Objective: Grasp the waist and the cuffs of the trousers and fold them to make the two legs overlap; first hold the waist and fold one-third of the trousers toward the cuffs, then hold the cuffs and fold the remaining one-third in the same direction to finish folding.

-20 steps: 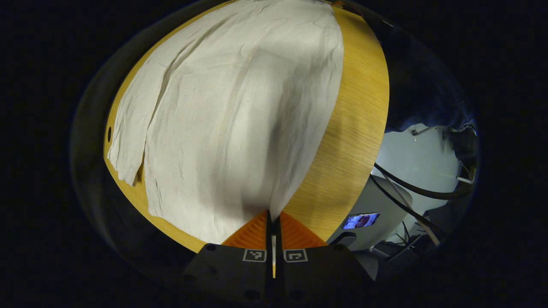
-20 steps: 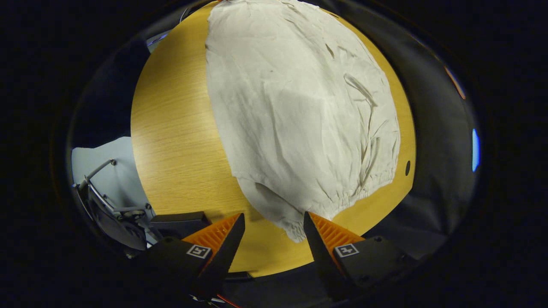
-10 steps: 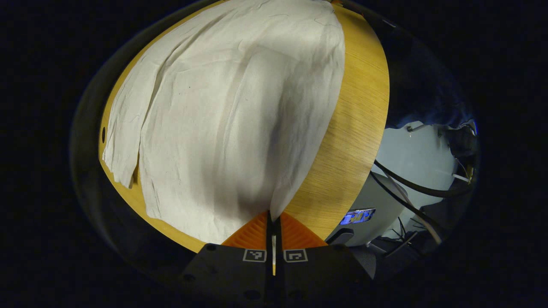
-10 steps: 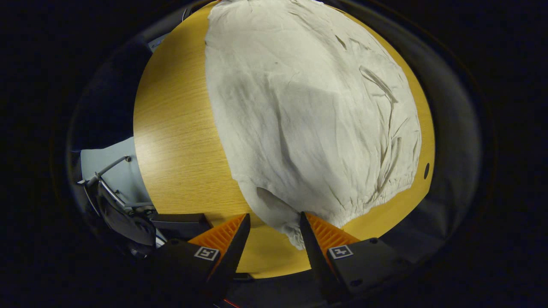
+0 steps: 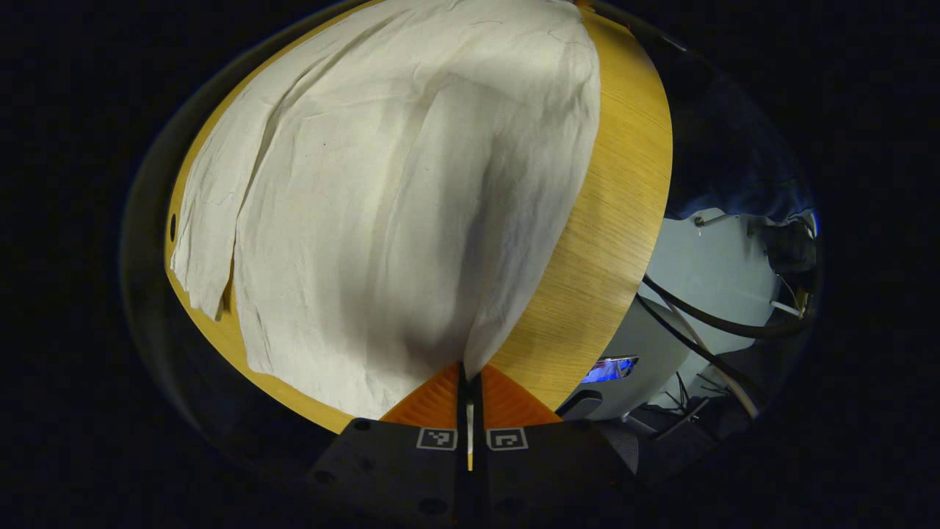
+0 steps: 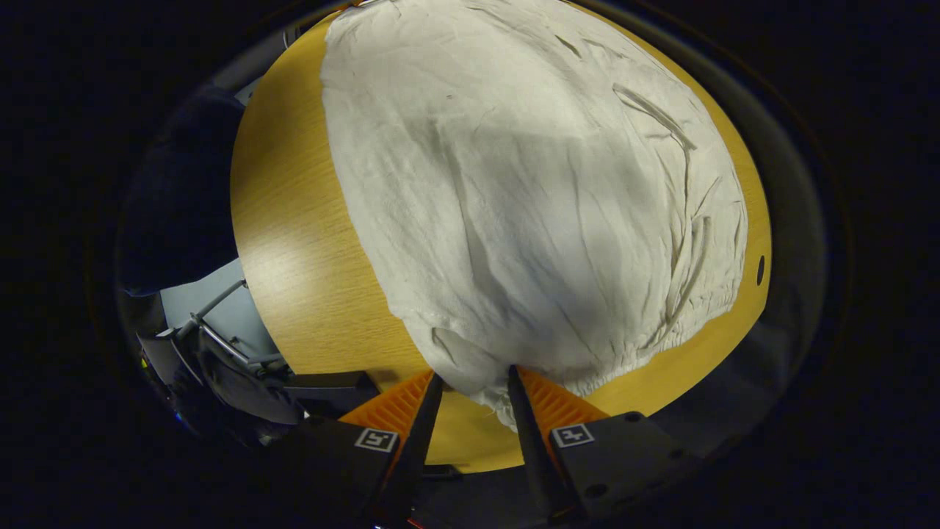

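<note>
Handling: judging by the creases and the way it drapes, the crumpled off-white thin cloth trousers (image 5: 382,191) are light, limp and without stiffness; they should sag and drag wherever they are not carried.
Place: the trousers lie spread over most of the round yellow-brown wood-grain bench (image 5: 617,220), one narrower leg strip (image 5: 209,228) reaching the far edge in the left gripper view.
Left tongs (image 5: 468,382): pressed together, pinching a hem corner of the cloth, which rises from the bench in a tent toward the fingers.
Right tongs (image 6: 470,389): partly spread, not yet clamped, straddling the gathered elastic waist corner (image 6: 499,400), which hangs between the fingers near the bench edge.
Where to hold: the gathered waistband (image 6: 646,345) looks thicker and less slippery than the plain cloth, so a pinch on that seam should keep better than one on a single layer.
Risk: a shallow bite could take only the top layer and let the lower one slide away.
Advice: lift both ends evenly so the legs lie matched.
</note>
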A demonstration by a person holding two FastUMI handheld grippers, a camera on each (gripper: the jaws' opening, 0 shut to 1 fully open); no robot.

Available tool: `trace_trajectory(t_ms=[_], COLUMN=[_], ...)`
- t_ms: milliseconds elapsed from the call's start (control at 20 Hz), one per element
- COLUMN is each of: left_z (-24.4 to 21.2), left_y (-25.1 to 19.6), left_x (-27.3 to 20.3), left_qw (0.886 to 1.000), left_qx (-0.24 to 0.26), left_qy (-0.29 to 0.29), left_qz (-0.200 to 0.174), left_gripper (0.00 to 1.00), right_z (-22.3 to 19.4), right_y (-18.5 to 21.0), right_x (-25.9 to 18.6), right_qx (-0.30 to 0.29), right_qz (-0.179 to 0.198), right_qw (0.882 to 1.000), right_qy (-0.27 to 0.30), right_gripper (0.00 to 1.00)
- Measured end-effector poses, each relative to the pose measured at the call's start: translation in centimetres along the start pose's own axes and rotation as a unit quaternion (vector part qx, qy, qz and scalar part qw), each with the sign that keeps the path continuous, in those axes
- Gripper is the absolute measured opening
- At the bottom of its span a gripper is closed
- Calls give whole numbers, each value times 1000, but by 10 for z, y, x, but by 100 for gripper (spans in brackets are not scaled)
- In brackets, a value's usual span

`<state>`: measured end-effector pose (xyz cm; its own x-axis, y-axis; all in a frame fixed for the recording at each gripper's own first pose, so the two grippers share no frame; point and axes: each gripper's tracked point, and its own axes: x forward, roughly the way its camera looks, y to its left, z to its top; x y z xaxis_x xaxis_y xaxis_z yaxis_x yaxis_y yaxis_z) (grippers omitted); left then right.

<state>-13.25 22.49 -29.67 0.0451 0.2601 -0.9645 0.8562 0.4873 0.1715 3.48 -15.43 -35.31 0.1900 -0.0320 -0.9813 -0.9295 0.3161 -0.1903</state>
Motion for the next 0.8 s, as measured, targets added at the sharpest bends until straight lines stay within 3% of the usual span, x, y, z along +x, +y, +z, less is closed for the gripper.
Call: trace_trajectory(t_ms=[200,550,600,750,800], left_z=[-1,-1,-1,-1,-1], left_y=[0,0,0,-1,-1], left_x=[1,1,0,0,0], left_qw=[1000,1000,1000,999,999], left_qx=[-7,-9,-13,-19,-17], left_qy=[0,16,18,20,21], left_qz=[-1,-11,-14,-21,-23], left_gripper=[0,0,0,0,0], right_z=[3,2,2,4,0], right_y=[-13,-16,-16,-17,-16], right_x=[0,1,1,-5,-3], right_qx=[-7,7,7,16,30], right_qz=[-31,-37,-42,-44,-37], right_qw=[999,999,999,999,999], right_qy=[-4,0,-2,-6,-9], right_gripper=[22,18,7,7,2])
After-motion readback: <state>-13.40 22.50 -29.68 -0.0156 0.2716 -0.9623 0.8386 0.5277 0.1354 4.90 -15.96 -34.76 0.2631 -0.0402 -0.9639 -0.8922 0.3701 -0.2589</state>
